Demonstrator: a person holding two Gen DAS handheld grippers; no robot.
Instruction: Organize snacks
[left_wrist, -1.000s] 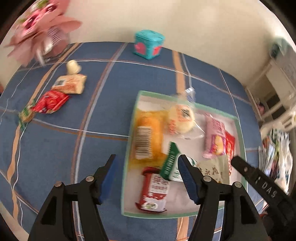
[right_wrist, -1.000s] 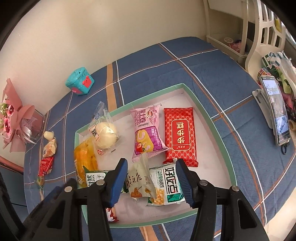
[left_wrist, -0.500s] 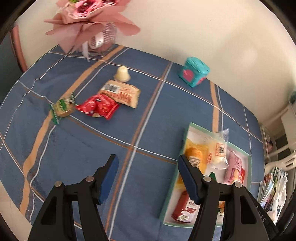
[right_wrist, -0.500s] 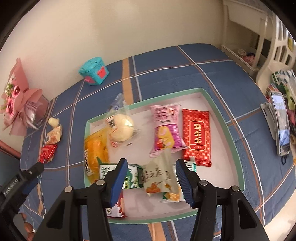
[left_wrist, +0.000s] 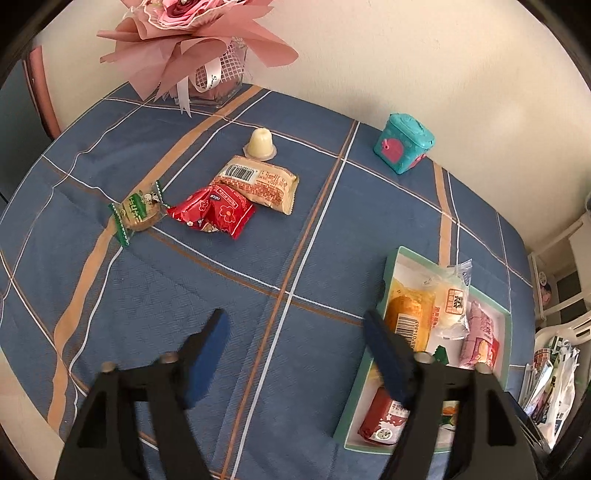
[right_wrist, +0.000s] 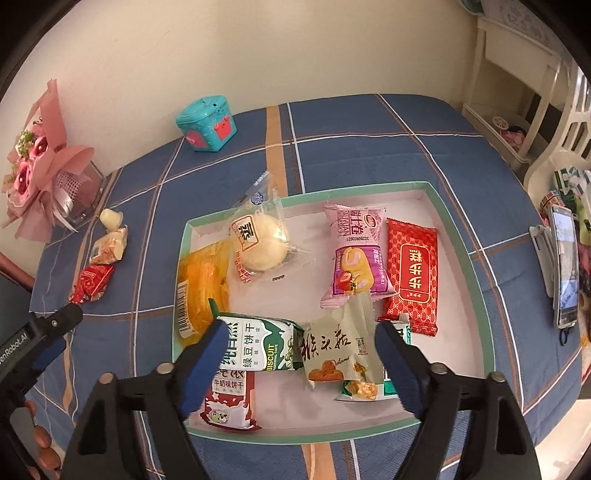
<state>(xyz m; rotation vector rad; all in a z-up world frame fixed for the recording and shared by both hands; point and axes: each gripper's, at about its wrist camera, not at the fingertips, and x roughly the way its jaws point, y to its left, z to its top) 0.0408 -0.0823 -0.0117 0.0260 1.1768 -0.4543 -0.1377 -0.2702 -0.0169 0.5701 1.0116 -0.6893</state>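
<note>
A green-rimmed white tray (right_wrist: 458, 236) holds several snack packs, also seen in the left wrist view (left_wrist: 391, 266). Loose on the blue checked cloth lie a green-wrapped biscuit (left_wrist: 138, 212), a red packet (left_wrist: 216, 210), a tan packet (left_wrist: 260, 182) and a jelly cup (left_wrist: 260, 144). My left gripper (left_wrist: 295, 347) is open and empty above bare cloth, left of the tray and short of the loose snacks. My right gripper (right_wrist: 299, 354) is open and empty over the tray's near side, above a green biscuit pack (right_wrist: 258, 349) and a beige pack (right_wrist: 340, 347).
A pink bouquet (left_wrist: 192, 40) in a glass vase stands at the back left by the wall. A teal box (left_wrist: 404, 147) sits at the back. A phone (right_wrist: 565, 266) on a stand is at the table's right edge, with chairs beyond.
My left gripper has swung left, away from the tray, toward the loose snacks, which now show nearer the middle. My right gripper has backed off slightly over the tray. Both stay open.
</note>
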